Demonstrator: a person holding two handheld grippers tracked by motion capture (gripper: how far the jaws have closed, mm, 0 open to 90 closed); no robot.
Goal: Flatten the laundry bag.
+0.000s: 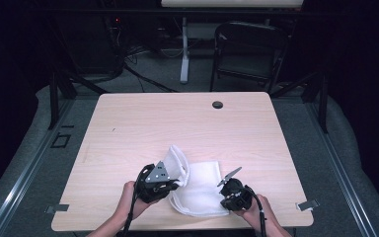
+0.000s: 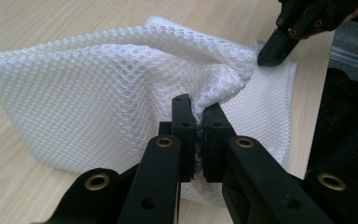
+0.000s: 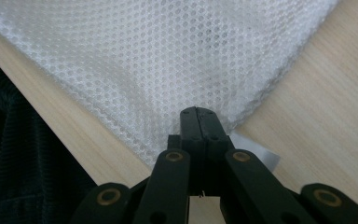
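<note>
White mesh cloth (image 1: pixel 197 187): left gripper (image 2: pixel 199 122) pinches a fold, right gripper (image 3: pixel 199 122) seemingly clamps its half-hidden corner.

High view overlooks table (image 1: pixel 187 123); claw cameras closely share white mesh (image 2: pixel 98 93).

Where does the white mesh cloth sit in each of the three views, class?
High view: white mesh cloth low centre, between both grippers.
Left gripper view: cloth fills the middle, bunched in the jaws.
Right gripper view: cloth spreads across the top, corner pinched.
Shared landmark: wooden table.
</note>
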